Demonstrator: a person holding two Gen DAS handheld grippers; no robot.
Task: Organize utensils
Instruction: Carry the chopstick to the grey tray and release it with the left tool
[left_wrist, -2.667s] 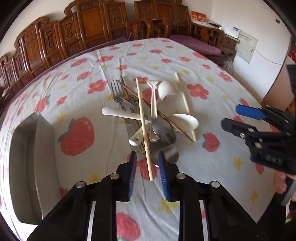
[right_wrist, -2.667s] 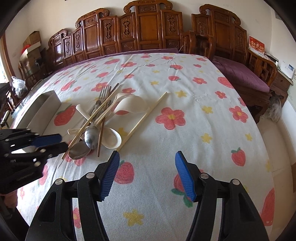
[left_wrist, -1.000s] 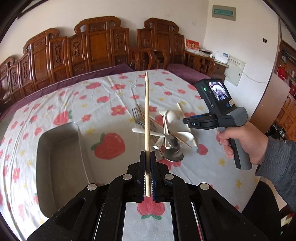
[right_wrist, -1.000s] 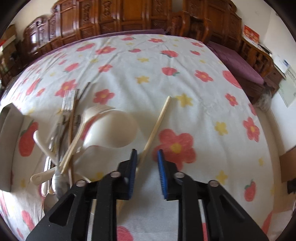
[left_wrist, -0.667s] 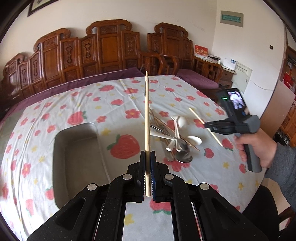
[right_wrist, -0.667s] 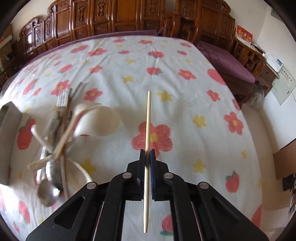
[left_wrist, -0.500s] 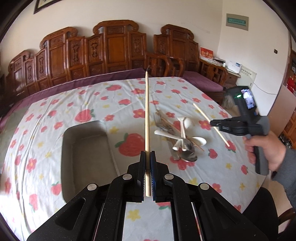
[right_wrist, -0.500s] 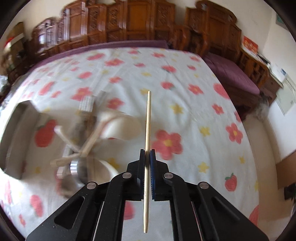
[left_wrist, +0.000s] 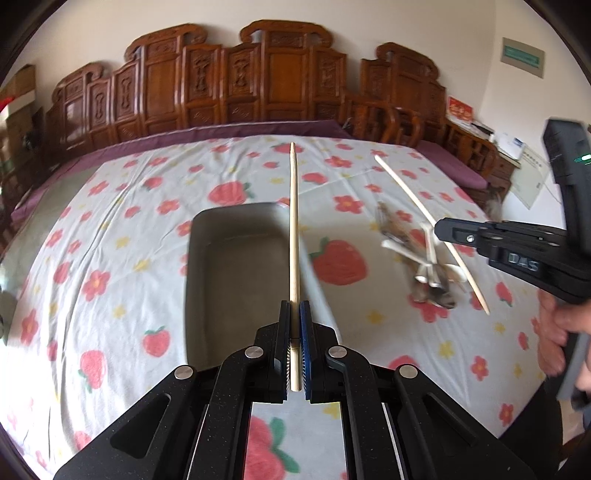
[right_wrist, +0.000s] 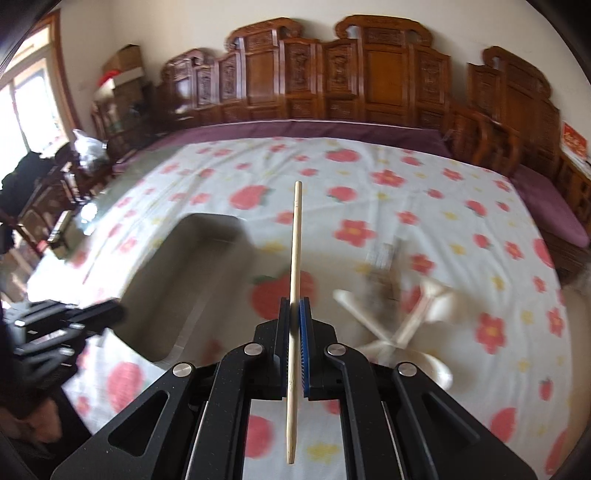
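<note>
Left gripper (left_wrist: 294, 314) is clamping a pale wooden chopstick (left_wrist: 293, 229) that is pointing straight ahead, just above the right rim of the smooth grey oblong tray (left_wrist: 232, 273) lying directly forward and below. Right gripper (right_wrist: 294, 314) is pinching its own chopstick (right_wrist: 294, 266), with the tray ahead to its left; the left one is looking nearer. Blurred spoons (left_wrist: 428, 266) are lying to its right on the floral tabletop (left_wrist: 110, 229).

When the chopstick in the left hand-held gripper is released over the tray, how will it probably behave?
The chopstick looks stiff: it stays straight while the left hand-held gripper clamps it near one end. Being thin, it is probably light. If round, it may roll inside the tray.
</note>
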